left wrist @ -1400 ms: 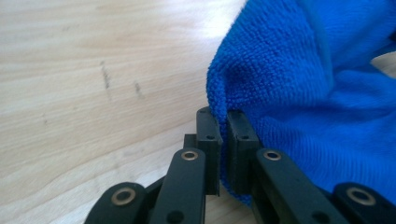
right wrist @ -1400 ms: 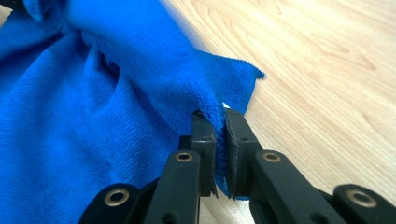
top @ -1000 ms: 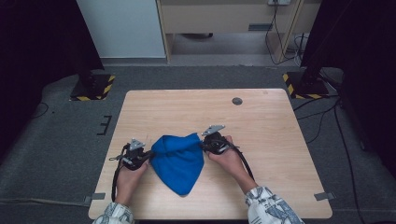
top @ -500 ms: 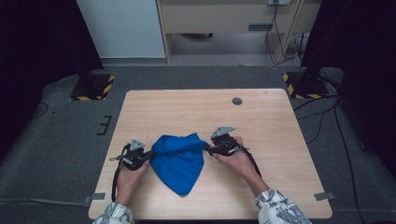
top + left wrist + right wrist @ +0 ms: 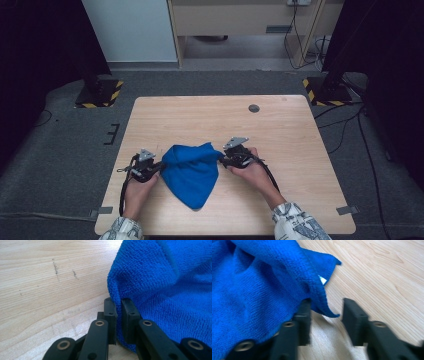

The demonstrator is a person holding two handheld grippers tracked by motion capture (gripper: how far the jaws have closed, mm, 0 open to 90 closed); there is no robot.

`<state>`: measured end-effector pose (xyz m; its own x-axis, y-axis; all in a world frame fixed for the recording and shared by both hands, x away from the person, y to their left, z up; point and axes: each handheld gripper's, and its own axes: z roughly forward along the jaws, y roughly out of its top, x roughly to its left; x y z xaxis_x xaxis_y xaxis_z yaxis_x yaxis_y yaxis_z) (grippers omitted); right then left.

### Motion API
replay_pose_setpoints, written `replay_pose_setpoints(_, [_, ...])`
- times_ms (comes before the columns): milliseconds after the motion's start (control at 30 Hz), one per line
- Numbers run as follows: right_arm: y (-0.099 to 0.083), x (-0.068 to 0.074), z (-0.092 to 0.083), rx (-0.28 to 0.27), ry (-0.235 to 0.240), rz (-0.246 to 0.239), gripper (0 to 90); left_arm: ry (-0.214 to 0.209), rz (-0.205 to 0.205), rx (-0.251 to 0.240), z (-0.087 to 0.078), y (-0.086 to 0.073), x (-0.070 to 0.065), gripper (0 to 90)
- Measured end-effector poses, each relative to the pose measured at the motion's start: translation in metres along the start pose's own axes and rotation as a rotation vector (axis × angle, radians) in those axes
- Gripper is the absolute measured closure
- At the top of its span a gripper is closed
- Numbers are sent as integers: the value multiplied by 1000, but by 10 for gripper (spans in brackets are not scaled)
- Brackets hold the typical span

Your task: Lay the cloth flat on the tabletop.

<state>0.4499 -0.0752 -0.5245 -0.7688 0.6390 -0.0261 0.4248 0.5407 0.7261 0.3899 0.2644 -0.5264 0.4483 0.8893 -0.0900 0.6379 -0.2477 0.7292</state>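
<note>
Blue cloth (image 5: 191,172) lies bunched on table (image 5: 280,130); left gripper (image 5: 119,315) pinches its edge; right gripper (image 5: 325,315) fingers spread apart.

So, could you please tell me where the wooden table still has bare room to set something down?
The far half of the light wooden table is bare beyond the crumpled blue microfibre cloth, apart from a small dark round disc. The near middle is crowded: cloth, left gripper, right gripper.

light: bench (image 5: 280,130) evenly bright, surroundings dark | shadows: soft | blur: right gripper view motion-smeared | left gripper view: sharp
</note>
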Motion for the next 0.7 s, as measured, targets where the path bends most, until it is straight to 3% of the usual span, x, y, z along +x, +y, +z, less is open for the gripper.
replay_pose_setpoints(33, [0,0,0,-6,8,-5,776,0,0,-1,0,0,0,831])
replay_pose_setpoints(100, [0,0,-3,-20,27,-9,851,0,3,-2,0,0,0,831])
replay_pose_setpoints(367, [1,-5,-19,-47,35,-3,880,9,19,-6,1,1,-3,835])
replay_pose_setpoints(533, [-4,-8,-35,-41,31,-3,882,-13,24,-6,5,3,-9,839])
replay_pose_setpoints(700, [-20,-10,-54,-18,40,-8,881,-40,46,-1,9,6,-19,838])
